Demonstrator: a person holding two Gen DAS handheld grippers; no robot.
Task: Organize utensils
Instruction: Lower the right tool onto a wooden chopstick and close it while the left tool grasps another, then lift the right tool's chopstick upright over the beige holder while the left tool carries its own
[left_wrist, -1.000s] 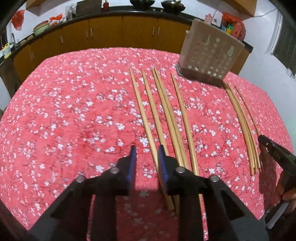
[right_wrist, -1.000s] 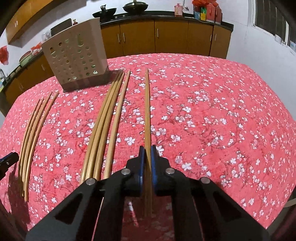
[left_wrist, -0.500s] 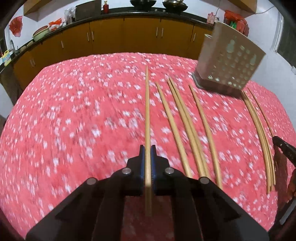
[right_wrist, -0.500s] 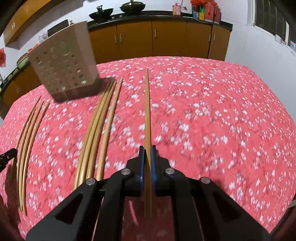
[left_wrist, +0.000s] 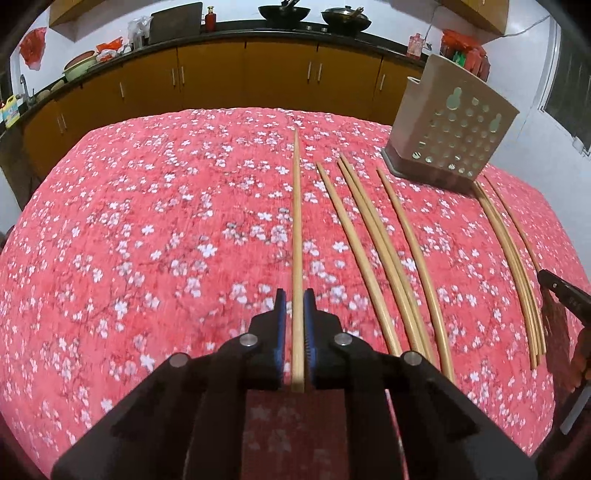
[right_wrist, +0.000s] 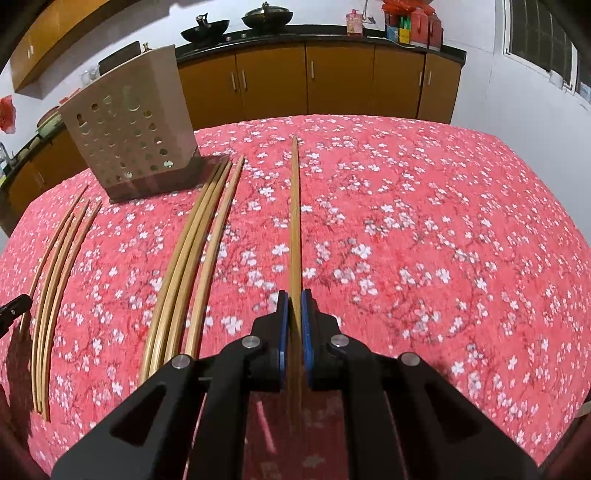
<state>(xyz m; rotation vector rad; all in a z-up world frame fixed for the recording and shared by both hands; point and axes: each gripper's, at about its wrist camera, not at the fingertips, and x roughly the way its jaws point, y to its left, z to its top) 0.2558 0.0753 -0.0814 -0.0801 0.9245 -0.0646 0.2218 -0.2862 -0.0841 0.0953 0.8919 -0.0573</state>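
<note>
As I look along my left gripper (left_wrist: 294, 301), its blue-padded jaws pinch a pale, smooth bamboo chopstick (left_wrist: 296, 225) that points toward the table's far edge. Four loose chopsticks (left_wrist: 380, 254) lie just right of it on the red blossom-print tablecloth (left_wrist: 147, 229), and a perforated beige utensil holder (left_wrist: 452, 147) stands near the far right corner. From the right wrist, my right gripper (right_wrist: 294, 300) clamps a darker slender chopstick (right_wrist: 295, 221); the boxy holder (right_wrist: 131, 133) stands at far left, three sticks (right_wrist: 195, 251) beside it.
</note>
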